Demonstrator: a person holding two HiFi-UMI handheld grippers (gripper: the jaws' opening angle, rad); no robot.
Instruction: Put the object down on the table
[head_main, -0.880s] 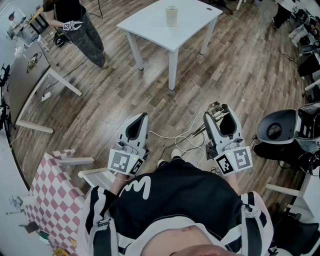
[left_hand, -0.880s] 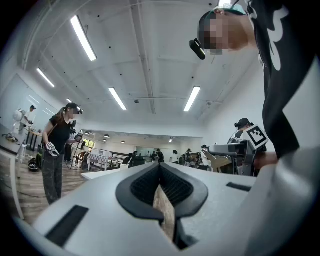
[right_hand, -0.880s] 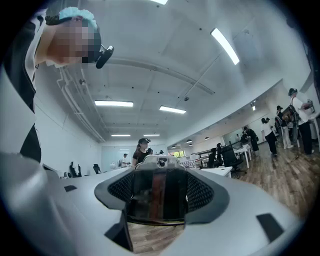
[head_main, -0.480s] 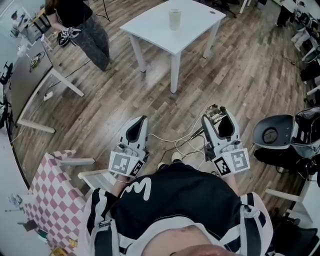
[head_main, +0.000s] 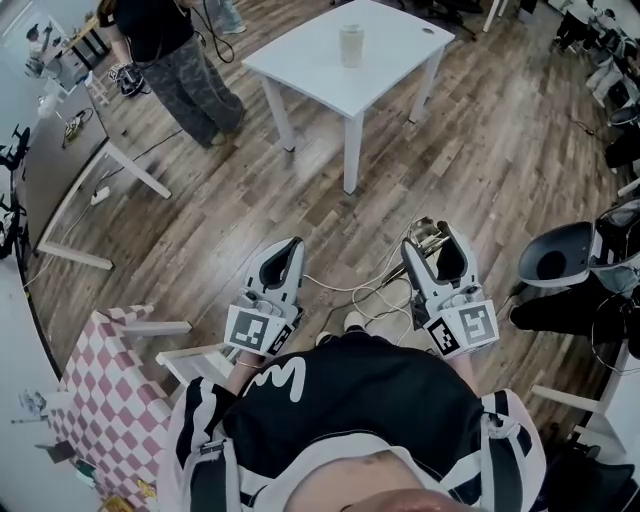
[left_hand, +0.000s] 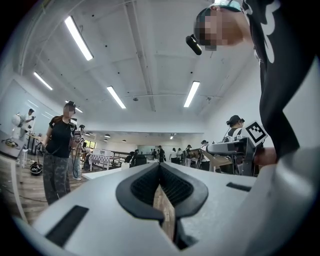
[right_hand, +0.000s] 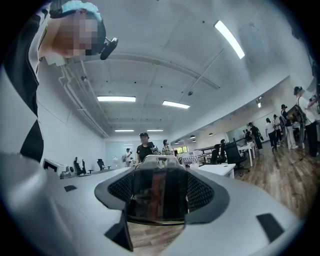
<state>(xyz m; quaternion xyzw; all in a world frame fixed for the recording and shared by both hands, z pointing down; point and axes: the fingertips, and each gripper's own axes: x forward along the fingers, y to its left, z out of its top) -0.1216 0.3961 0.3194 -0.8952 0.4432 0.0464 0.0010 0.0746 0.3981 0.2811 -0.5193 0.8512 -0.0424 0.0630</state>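
Observation:
My right gripper is held level over the wood floor, its jaws standing wide and shut on a dark, glossy object with a red stripe and a metal top. The object fills the gap between the black pads. My left gripper is level beside it, shut with nothing in it; the pads meet at the tip. The white table stands ahead across the floor, well apart from both grippers, with a pale cup on it.
A person in dark clothes stands at the far left by a desk. Cables lie on the floor below the grippers. An office chair is at the right, a checkered cloth at the lower left.
The white table and cup sit slightly lower in the head view, so nearer. The person at the far left has stepped to the right. Both grippers keep the same pose.

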